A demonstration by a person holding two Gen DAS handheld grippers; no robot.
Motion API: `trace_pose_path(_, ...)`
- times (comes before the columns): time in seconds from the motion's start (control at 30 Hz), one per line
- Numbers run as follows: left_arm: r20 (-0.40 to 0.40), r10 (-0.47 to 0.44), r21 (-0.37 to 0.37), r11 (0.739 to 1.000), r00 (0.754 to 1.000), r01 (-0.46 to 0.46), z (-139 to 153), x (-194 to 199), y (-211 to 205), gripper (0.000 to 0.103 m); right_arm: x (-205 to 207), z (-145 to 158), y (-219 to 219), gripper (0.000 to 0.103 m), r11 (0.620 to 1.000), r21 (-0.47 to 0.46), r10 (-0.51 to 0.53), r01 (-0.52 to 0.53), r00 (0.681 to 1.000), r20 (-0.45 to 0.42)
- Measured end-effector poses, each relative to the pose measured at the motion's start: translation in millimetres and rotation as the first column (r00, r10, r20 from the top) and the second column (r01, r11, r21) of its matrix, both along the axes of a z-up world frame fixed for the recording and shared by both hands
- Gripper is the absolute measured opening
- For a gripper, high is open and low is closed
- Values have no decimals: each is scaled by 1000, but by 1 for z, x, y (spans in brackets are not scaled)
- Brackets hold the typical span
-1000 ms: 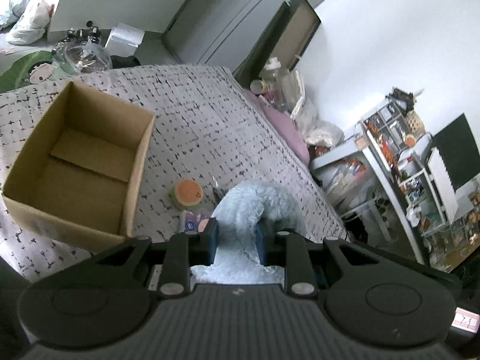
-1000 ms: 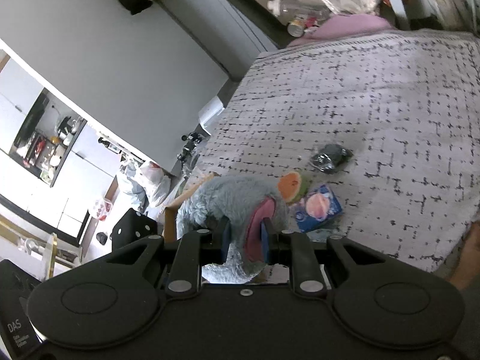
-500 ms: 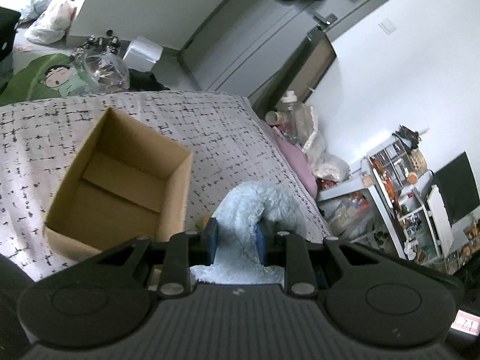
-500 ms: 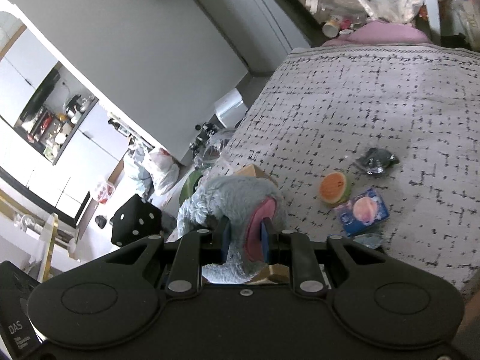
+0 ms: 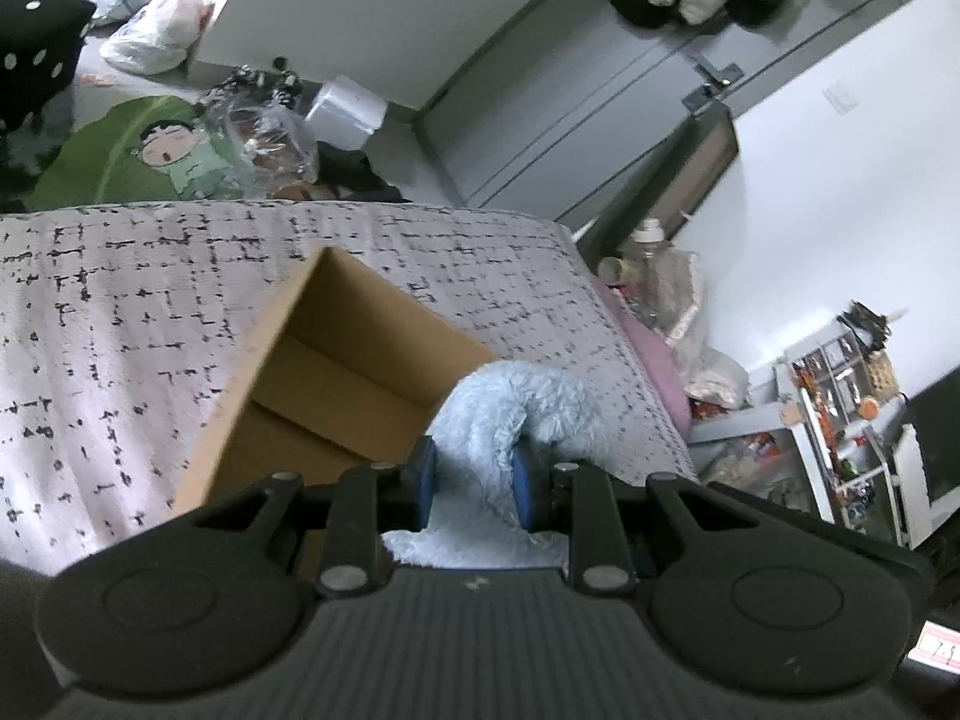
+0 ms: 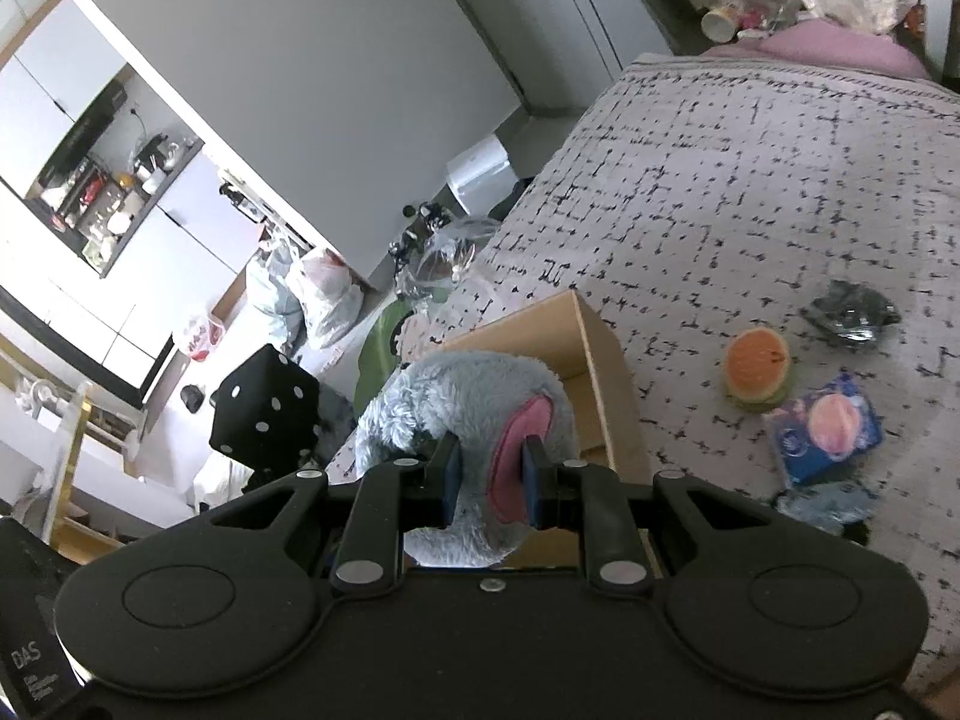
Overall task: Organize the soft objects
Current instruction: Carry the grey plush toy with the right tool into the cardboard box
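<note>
Most of the plush toy [image 6: 474, 396] is hidden behind the gripper bodies; only pale blue fur and a pink patch (possibly an ear lining) are seen. It is pinched by both tools: the left gripper [image 5: 474, 471] is clamped on a furry fold, the right gripper [image 6: 492, 477] on the pink-lined part. The toy is held over the near edge of an open cardboard box [image 5: 336, 360] set on a grid-patterned bedspread [image 6: 750, 180]. A cluttered bedroom floor is seen beyond.
</note>
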State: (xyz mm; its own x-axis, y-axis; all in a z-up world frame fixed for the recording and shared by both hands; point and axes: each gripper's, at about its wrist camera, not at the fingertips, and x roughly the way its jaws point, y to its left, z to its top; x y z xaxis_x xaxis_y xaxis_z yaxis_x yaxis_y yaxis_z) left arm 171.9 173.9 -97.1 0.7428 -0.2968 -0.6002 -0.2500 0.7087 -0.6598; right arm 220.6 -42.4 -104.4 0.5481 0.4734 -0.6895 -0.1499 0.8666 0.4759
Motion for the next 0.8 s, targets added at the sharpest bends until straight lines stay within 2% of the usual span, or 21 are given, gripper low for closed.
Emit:
trace_pose_path(0.5,-86,60,-4,998,995,-60,-48,50,36,25,61,-50,39,21,1000,-17,4,-5,995,-98)
trace_pose_path(0.8,-130,86,17,996,988,-84,-66,65,47,26,76,-68,47,26,999,-38,3,-8,992,-126)
